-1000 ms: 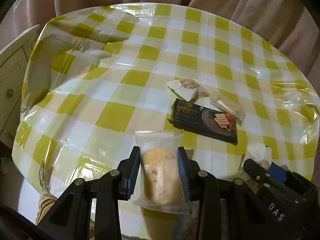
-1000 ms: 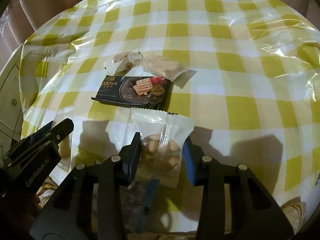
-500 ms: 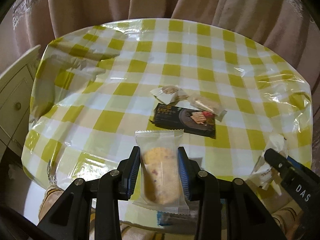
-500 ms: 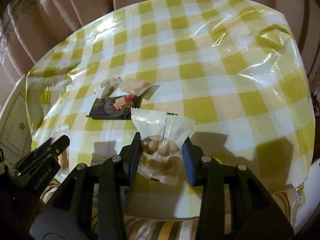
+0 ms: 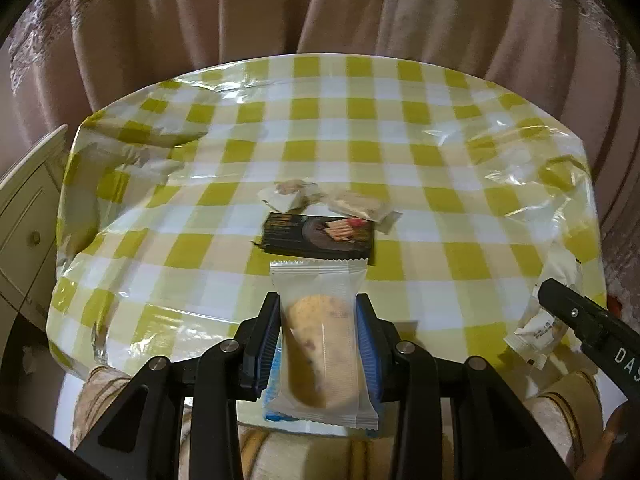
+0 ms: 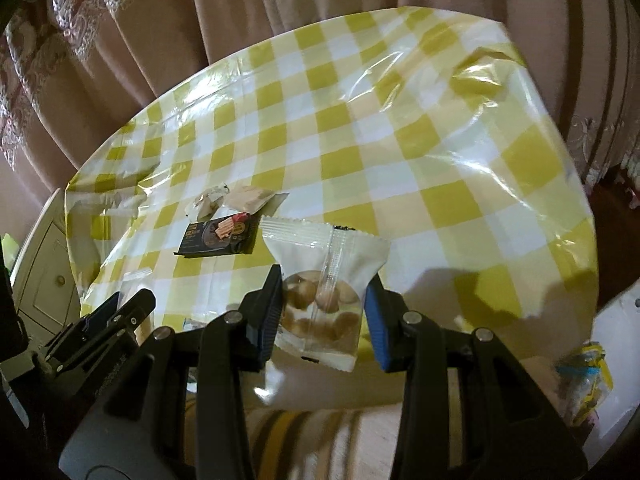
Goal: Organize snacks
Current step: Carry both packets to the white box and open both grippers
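The round table (image 5: 400, 120), wrapped in a yellow-and-white checked plastic cover, is filling both views and is serving as the sorting surface, with curtains (image 5: 320, 8) hanging behind it. Near its middle a small group of snacks is lying together, probably as a gathering spot: a black cracker packet (image 5: 320, 236) is resting flat, and just behind it a white-wrapped snack (image 5: 286, 196) and a clear-wrapped snack (image 5: 358, 204) are sitting side by side. Both tongs are hovering over the near edge, each carrying one more item, likely so that two can be placed in one trip. The left gripper (image 5: 318, 320) is closing narrowly on a clear packet with a single round cookie (image 5: 320, 336), pinching it across its width so it stands upright. The right gripper (image 6: 324, 308) is squeezing a white pouch of small round biscuits (image 6: 324, 292) the same way, its jaws only partly apart around the pouch.
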### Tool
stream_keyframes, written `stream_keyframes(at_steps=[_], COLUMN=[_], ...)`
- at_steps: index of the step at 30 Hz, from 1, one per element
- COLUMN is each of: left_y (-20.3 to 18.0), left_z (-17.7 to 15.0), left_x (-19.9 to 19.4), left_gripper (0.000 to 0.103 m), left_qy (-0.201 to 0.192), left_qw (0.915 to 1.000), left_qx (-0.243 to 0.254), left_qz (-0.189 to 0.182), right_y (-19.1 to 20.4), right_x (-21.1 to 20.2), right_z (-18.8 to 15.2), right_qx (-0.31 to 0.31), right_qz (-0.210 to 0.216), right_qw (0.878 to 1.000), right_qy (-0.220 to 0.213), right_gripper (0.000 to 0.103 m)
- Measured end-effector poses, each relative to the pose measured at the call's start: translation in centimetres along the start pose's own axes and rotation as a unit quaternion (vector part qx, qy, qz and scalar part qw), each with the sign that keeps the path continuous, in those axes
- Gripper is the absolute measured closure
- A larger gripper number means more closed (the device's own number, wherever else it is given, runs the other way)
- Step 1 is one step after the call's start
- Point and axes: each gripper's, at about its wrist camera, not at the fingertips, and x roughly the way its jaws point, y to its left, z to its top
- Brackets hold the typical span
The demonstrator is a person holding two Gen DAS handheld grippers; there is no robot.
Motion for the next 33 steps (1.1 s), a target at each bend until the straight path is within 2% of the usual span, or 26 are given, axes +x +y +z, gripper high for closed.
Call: stream_keyframes(at_steps=[9,15,21,28,33], left_y=[-3.8,-8.1,-14.0,-19.4,-22.5], left_z=[-0.7,-1.6,-3.2,-5.2,-6.8], left_x=[-2.1,-3.8,-5.9,-8.2,-9.3], left_gripper=[0.065,0.065,0.065,0.065,0.065], left_qy=[-0.004,-0.001,0.001,-0.002,0.002], left_qw=[0.9991,0.9959,0.9866,0.9747,0.9641], left_qx=[0.032,0.069,0.122,0.175,0.21], left_qz=[-0.027,-0.059,-0.108,-0.14,-0.163], right_y=[-4.0,-7.7,-11.7,-16.4,-19.3], right_x=[-3.1,-5.5,-8.8,-12.4,-13.5], right_z=[-1.2,-2.7,-3.8,-5.0,-6.1], right_qx=[0.012,0.027,0.048,0.069,0.086], right_qz=[-0.019,-0.044,-0.077,-0.119,-0.141], right_qw=[1.0,0.999,0.996,0.99,0.986], right_qy=[0.002,0.004,-0.005,-0.015,-0.011], right_gripper=[0.061,0.061,0.061,0.061,0.061])
